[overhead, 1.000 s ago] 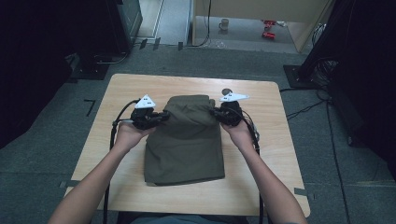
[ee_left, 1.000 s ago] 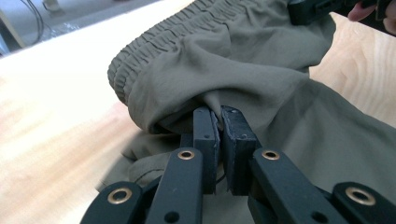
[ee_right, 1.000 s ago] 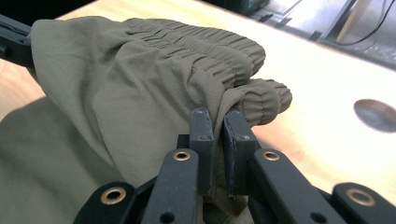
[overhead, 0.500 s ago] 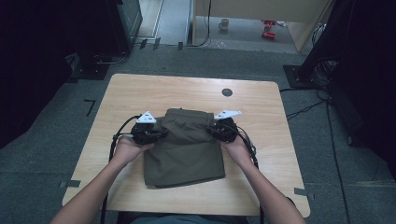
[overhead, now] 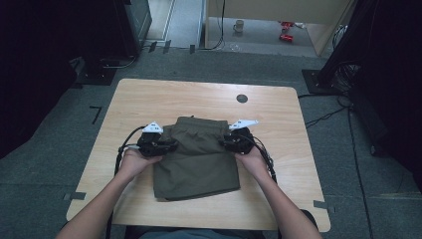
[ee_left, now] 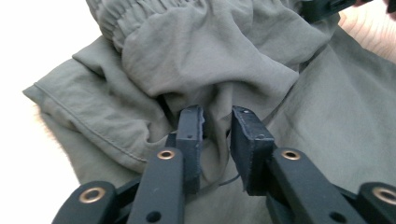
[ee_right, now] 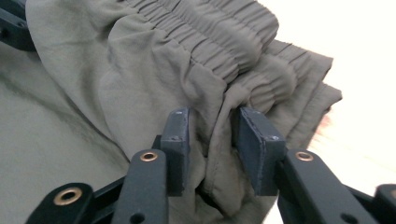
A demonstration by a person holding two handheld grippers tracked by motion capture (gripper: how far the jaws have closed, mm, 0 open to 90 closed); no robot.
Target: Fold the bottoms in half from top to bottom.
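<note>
At the near middle of the pale wooden bench (overhead: 149, 99), the left gripper (ee_left: 217, 133) has its jaws parted, having just been opening, with a fold of the olive-green folded cotton trousers (overhead: 199, 159) lying loose between the pads rather than pinched. The right gripper (ee_right: 212, 135) stands the same way at the opposite edge: jaws spread, just opened, a soft ridge of cloth beside the gathered elastic waistband (ee_right: 219, 42) sitting slack in the gap. The trousers lie flat on the bench between the two hands, the waistband half folded back over the legs.

The cloth looks light, limp and thin; it will crease, sag and drape wherever it is unsupported, and it is neither slippery nor fragile. One pinch would likely lift only a layer. The better hold is probably at the two outer edges of a fold, or on the thicker, ribbed waistband, taking all layers at once with both grippers level.
</note>
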